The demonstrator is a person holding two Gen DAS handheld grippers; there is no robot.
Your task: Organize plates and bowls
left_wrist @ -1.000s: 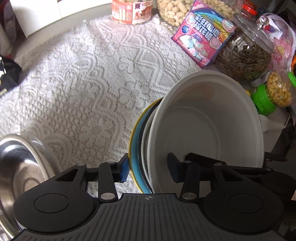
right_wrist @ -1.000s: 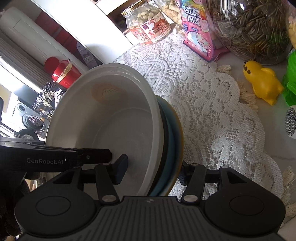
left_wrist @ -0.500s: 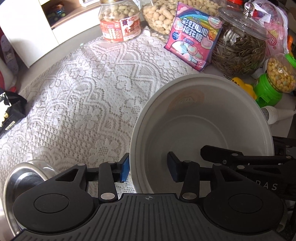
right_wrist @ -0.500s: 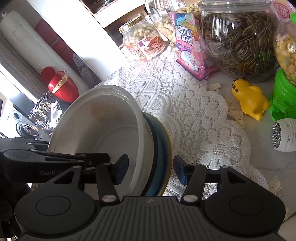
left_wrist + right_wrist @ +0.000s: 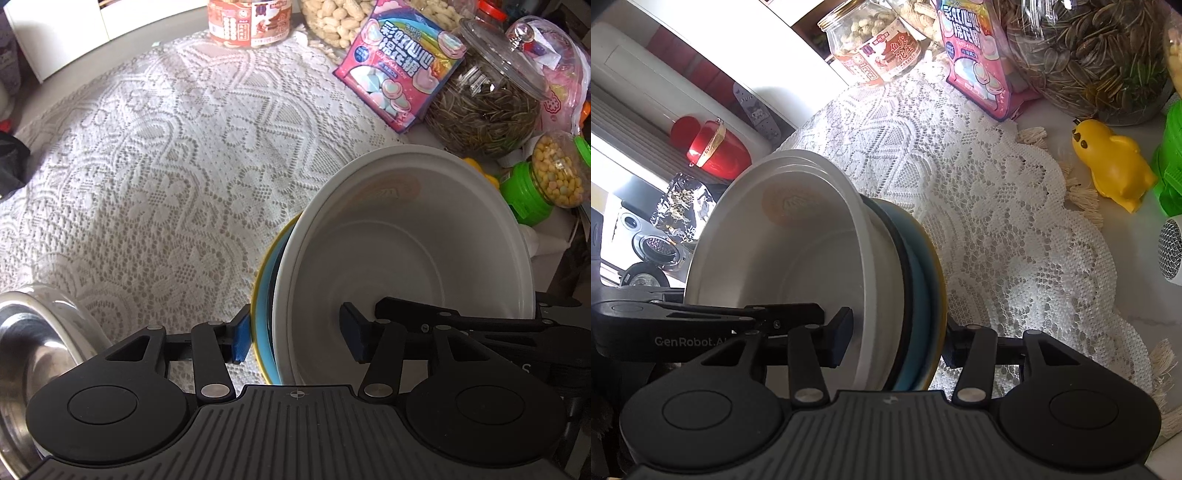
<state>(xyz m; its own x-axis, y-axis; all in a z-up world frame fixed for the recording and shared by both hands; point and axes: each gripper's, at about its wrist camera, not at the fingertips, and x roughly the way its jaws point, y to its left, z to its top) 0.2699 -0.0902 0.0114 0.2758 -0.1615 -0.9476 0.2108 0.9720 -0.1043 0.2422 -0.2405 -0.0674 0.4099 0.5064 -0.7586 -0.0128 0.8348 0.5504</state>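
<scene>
A stack of dishes hangs tilted on edge over the lace cloth. It is a white bowl nested on black, blue and yellow plates. My left gripper straddles the stack's near rim. Its jaws are opening: one pad sits by the yellow rim, the other stands clear inside the bowl. My right gripper straddles the same stack from the other side, its jaws closing, one pad inside the bowl and one against the yellow plate. Each gripper's black arm shows in the other's view.
A steel bowl stands at the cloth's near left. Along the back are a peanut jar, a pink marshmallow bag, a seed jar and a green candy dispenser. A yellow duck sits right of the cloth.
My left jaws have spread wider around the stack's rim. My right jaws have drawn in against it. The stack stays tilted between both grippers, barely shifted.
</scene>
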